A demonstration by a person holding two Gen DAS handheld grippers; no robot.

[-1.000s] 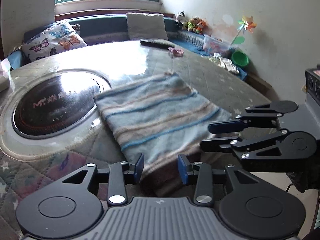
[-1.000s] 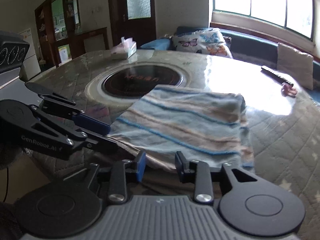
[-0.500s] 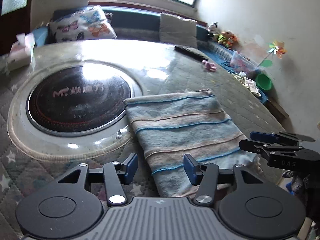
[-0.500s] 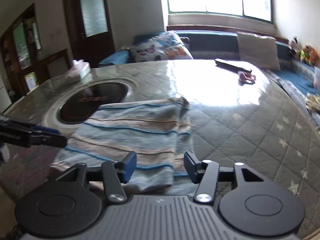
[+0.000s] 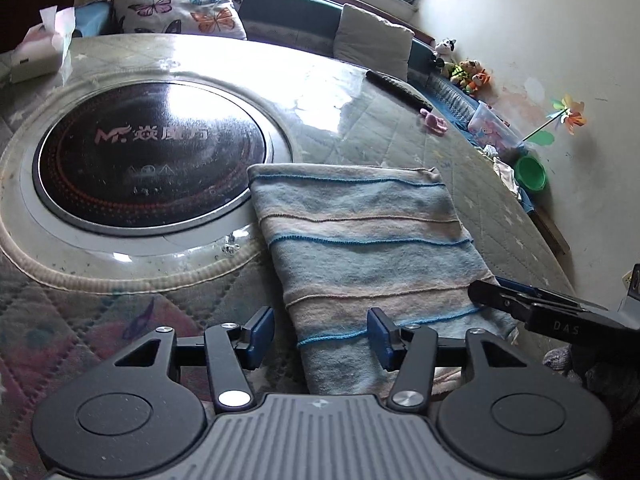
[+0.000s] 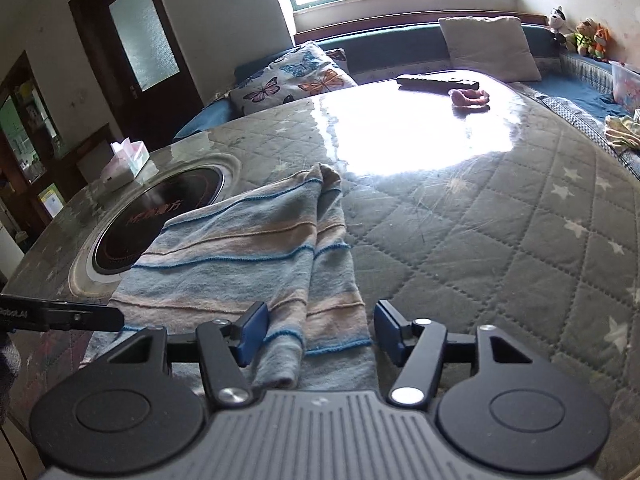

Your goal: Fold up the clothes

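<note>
- Left gripper [image 5: 320, 334]: fingers parted, nothing pinched; the striped garment [image 5: 360, 240] has its left edge lying between them, pads clear of the cloth.
- Right gripper [image 6: 318, 332]: jaws opening, unloaded; the garment's right edge (doubled, with a loose flap) lies between the fingers.
- Open room: bare quilted table cover [image 6: 480, 240] beyond the right finger.
- Beyond the left finger: round black cooktop [image 5: 152, 152].
- Far ahead: remote [image 6: 438, 82], butterfly cushion [image 6: 292, 78], window bench.
</note>
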